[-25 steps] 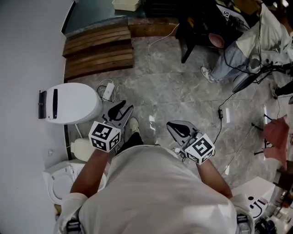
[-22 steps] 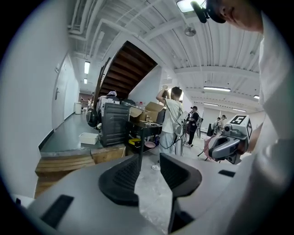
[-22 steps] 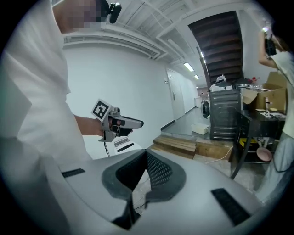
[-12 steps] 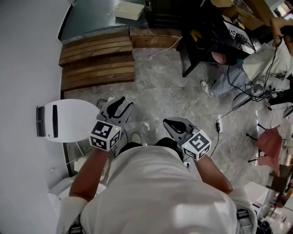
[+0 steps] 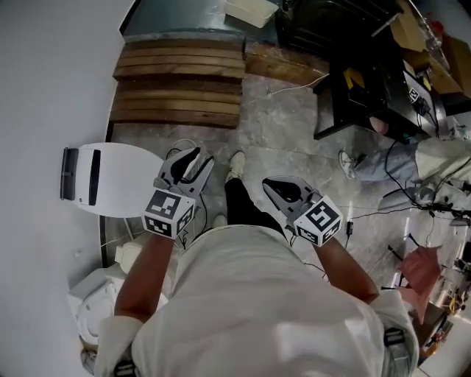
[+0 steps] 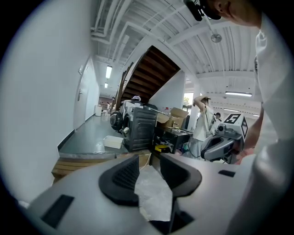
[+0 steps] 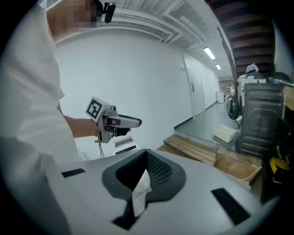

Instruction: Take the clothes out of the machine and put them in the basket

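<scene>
No clothes and no basket show in any view. I hold both grippers at waist height over a grey marble floor (image 5: 287, 140). My left gripper (image 5: 193, 156) is open; between its black pads (image 6: 120, 176) only floor shows, and nothing is gripped (image 6: 149, 158). My right gripper (image 5: 271, 184) has its tips together with nothing between them (image 7: 147, 153). Each gripper shows in the other's view: the left gripper (image 7: 121, 122) and the right gripper (image 6: 216, 148). A dark round-fronted machine (image 6: 115, 120) stands far back down the corridor.
A wooden pallet (image 5: 180, 81) lies ahead by the white wall, a white tray (image 5: 250, 11) beyond it. A white oval-topped unit (image 5: 110, 189) stands at my left. A dark metal cabinet (image 6: 142, 128), boxes and a seated person's legs (image 5: 368, 158) fill the right. Cables cross the floor.
The person has walked forward: the pallet and the dark cabinet are nearer and one leg has stepped out. Both grippers travelled along, their jaws unchanged.
</scene>
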`<state>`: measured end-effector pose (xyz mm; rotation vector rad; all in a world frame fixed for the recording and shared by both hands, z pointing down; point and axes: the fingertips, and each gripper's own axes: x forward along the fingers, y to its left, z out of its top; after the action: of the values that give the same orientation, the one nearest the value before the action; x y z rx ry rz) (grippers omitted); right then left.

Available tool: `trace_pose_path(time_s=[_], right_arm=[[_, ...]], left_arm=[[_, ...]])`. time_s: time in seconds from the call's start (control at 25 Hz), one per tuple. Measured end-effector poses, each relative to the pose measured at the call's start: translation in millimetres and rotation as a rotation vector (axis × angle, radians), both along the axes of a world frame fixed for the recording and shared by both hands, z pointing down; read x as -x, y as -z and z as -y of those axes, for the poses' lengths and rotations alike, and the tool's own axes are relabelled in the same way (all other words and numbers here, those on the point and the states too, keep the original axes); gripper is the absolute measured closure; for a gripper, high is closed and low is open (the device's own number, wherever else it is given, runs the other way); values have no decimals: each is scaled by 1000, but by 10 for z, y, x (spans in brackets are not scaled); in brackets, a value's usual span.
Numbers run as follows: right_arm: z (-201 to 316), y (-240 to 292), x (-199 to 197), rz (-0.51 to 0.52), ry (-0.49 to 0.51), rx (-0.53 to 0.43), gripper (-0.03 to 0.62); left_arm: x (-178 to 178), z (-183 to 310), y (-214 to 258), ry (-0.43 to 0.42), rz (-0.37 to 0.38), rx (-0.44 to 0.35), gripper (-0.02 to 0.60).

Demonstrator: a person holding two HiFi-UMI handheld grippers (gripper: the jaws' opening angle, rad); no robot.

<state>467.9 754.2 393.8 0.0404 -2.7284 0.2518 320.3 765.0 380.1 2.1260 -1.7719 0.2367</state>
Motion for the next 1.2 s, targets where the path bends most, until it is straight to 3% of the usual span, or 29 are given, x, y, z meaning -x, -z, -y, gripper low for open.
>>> trace_pose_path(time_s=[0.36, 0.6, 0.84, 1.2], right_arm=[[1288, -19, 1035, 42, 120, 64, 592], [2201, -28, 1488, 71, 131, 89, 591], [2774, 91, 1859, 84, 147, 66, 592], [3670, 75, 2279, 87, 69, 67, 591]], left_arm=[[855, 1047, 42, 97, 13, 63, 440], [1300, 1905, 113, 127, 32, 65, 440], [1569, 2609, 277, 94, 56, 50, 440], [2139, 3629, 308, 31, 46, 58, 440]])
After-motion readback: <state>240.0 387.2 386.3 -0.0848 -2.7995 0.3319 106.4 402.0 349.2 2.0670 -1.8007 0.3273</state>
